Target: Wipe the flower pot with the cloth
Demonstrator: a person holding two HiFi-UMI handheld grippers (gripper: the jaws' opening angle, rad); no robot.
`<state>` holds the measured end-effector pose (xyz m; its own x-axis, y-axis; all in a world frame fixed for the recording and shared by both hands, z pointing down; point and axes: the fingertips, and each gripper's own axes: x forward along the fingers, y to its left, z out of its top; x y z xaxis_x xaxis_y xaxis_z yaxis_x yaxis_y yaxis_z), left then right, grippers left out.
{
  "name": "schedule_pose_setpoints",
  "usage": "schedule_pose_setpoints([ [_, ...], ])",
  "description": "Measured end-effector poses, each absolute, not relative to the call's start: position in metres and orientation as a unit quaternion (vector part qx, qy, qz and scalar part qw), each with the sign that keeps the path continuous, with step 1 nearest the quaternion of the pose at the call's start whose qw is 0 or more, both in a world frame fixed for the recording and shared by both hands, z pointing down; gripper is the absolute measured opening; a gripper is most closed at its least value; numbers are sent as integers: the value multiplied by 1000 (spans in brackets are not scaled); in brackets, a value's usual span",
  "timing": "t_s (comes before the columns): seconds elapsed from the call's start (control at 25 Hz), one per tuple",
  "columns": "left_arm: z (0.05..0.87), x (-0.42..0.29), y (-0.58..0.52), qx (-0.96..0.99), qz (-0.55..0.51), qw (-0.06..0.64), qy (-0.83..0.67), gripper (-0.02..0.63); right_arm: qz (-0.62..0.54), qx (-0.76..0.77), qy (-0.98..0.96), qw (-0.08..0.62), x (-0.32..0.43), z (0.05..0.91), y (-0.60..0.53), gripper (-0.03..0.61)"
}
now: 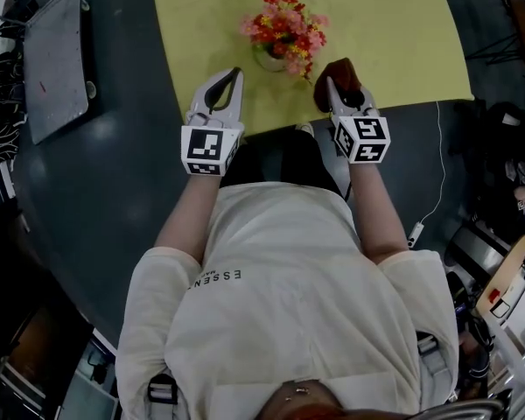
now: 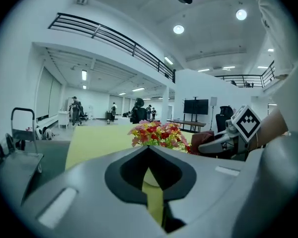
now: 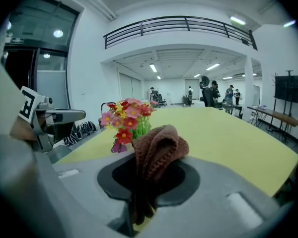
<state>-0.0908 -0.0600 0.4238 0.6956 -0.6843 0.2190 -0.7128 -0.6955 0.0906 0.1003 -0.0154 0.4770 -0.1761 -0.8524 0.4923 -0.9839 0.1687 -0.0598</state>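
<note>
**Cloth ready, pot not touched yet**

Hovering both grippers close in, just over the near edge of the dark table point(image 1: 114, 173). Pinching the brown knitted cloth point(image 3: 159, 145) tight in the right gripper point(image 1: 346, 93), with a wad bunching up above the jaws, handy for rubbing. Holding the left gripper point(image 1: 236, 73) fully closed on nothing, probably saving it for steadying. A bit further out, lining up on the small pale flower pot point(image 1: 269, 58) with its red and pink flowers point(image 1: 284, 23), standing upright on the yellow mat point(image 1: 394, 42), roughly between the two grippers. Guessing no wiping going on yet, since the cloth is looking just clear of the pot.
</note>
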Motion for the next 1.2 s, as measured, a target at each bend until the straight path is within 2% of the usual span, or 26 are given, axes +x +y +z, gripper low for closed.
schedule_pose_setpoints([
  [0.32,408,-92,-11,885,61,137,-440,9,180,575,-778,179,107,473,28,57],
  [0.68,384,-42,74,859,50,89,-501,9,158,530,-816,168,150,447,82,55],
  [1.2,373,-37,150,847,39,76,-524,9,136,509,-834,162,161,430,153,55],
])
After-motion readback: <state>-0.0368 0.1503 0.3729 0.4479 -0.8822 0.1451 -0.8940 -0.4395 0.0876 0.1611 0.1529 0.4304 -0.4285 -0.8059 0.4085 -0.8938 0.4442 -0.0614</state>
